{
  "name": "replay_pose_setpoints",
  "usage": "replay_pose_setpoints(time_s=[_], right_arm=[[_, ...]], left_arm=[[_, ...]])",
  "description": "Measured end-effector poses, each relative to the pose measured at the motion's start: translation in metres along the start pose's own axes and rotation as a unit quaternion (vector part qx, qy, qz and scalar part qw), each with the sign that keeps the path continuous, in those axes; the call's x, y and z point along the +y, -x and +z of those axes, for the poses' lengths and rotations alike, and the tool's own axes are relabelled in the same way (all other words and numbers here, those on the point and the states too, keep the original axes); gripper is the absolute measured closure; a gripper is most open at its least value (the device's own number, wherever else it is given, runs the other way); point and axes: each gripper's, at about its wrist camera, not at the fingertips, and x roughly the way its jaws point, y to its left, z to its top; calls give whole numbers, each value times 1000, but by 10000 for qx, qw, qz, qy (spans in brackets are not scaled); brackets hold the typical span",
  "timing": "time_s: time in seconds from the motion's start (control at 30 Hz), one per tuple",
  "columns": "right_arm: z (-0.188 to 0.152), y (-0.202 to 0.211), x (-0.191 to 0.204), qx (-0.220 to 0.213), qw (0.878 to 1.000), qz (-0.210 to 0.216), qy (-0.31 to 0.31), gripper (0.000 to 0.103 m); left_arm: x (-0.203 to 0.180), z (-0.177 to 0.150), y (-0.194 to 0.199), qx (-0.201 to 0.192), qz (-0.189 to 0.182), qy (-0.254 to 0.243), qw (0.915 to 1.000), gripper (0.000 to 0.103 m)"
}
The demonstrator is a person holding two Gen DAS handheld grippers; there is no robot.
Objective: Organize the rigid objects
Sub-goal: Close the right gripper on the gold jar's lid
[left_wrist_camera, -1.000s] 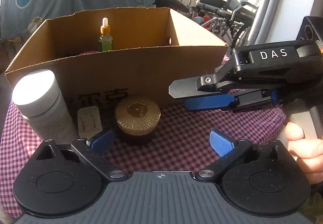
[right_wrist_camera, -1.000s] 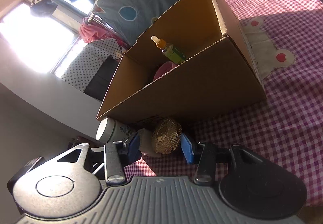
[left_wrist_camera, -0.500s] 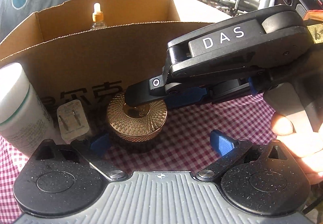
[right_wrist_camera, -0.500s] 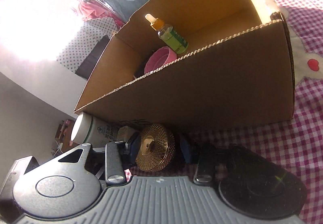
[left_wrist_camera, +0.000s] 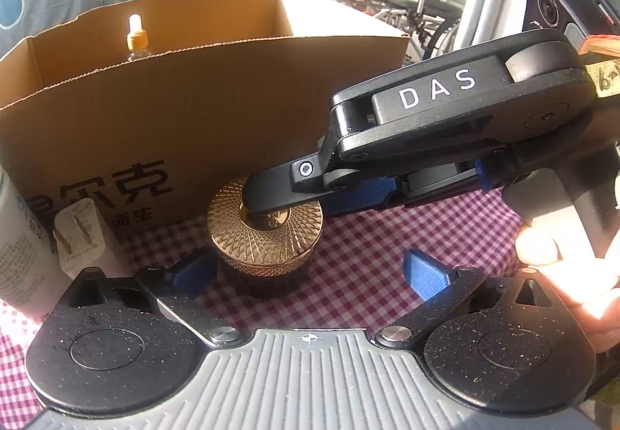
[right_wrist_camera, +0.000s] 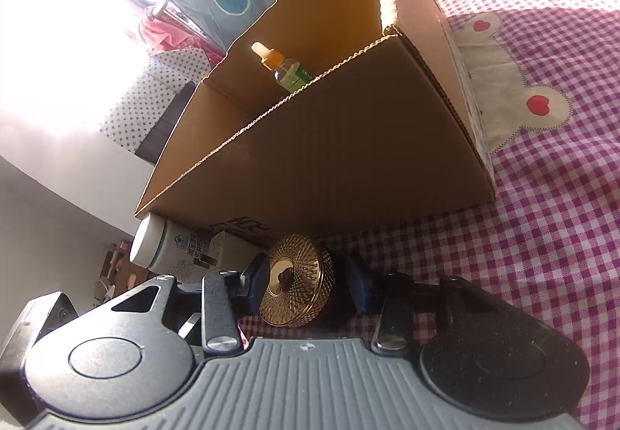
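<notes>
- The right tool (right_wrist_camera: 306, 284) straddles the gold jar (right_wrist_camera: 296, 290), its pads at either side but not visibly pressing; no grip is confirmed.
- The left tool (left_wrist_camera: 310, 271) hangs wide open and empty, just before the jar.
- The jar stands on the checked cloth (left_wrist_camera: 372, 247), against the box (left_wrist_camera: 217, 112).
- Beside it: a white bottle (right_wrist_camera: 162, 251) and a plug (left_wrist_camera: 77, 236); the box wall must be cleared.

The cardboard box (right_wrist_camera: 329, 143) walls off everything behind the gold jar (left_wrist_camera: 265, 232). A white bottle (left_wrist_camera: 19, 236) and small plug (left_wrist_camera: 79, 232) crowd its left. Bare checked cloth (right_wrist_camera: 542, 236) lies open toward the bed's right edge.
</notes>
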Motion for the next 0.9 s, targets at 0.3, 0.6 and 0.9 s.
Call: replay_pose_setpoints(time_s=[0.3, 0.6, 0.9], right_arm=[[-13, 25, -14, -204, 9993, -130, -273, 56], [-16, 36, -22, -241, 9990, -116, -367, 56], [-17, 36, -22, -240, 9989, -120, -374, 56]], left_arm=[[-24, -3, 0, 50, -264, -274, 9993, 1], [-25, -3, 2, 59, -288, -303, 9991, 1], [-28, -3, 1, 47, -269, -321, 9991, 1]])
